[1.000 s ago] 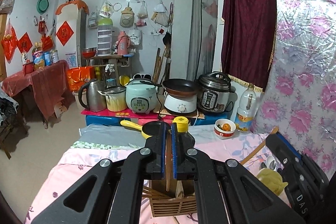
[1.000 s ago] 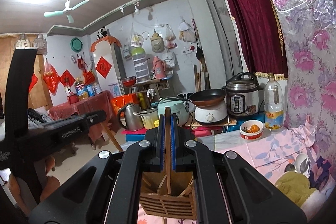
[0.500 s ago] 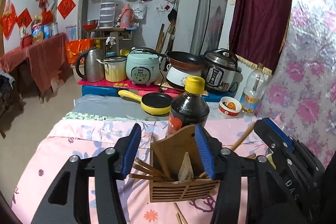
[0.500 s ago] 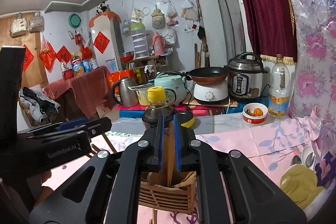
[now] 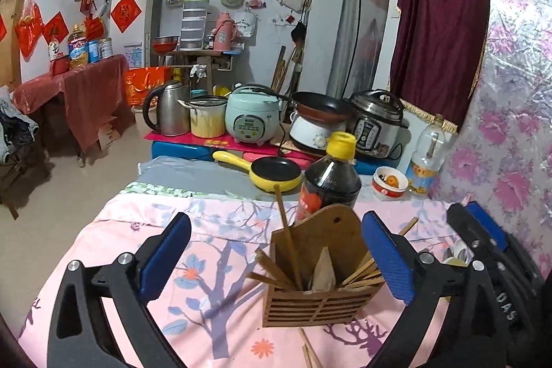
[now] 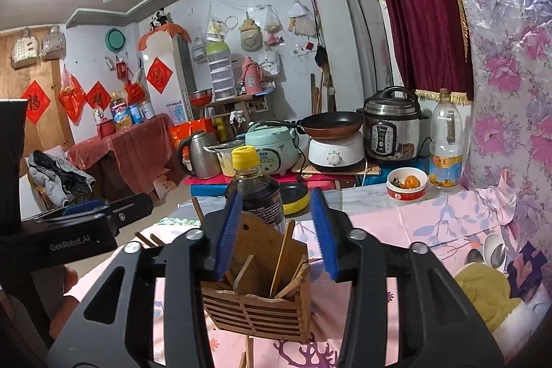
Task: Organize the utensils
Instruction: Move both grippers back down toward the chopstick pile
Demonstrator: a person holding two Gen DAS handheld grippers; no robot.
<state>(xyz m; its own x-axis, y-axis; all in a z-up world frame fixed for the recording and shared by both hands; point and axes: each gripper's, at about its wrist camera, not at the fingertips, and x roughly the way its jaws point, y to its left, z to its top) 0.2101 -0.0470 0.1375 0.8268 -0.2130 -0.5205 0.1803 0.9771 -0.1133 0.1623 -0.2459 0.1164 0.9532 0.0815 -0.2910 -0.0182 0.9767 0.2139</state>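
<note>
Left gripper (image 5: pixel 276 254) jaws opening, wooden holder (image 5: pixel 321 299) with chopsticks (image 5: pixel 288 240)

Black gripper (image 5: pixel 276 259); blue pads; silver screws

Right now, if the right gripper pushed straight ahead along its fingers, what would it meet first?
Most likely the wooden chopstick holder, which sits between the opening fingers of the right gripper with nothing gripped. The dark sauce bottle stands just behind it; depth is uncertain.
</note>
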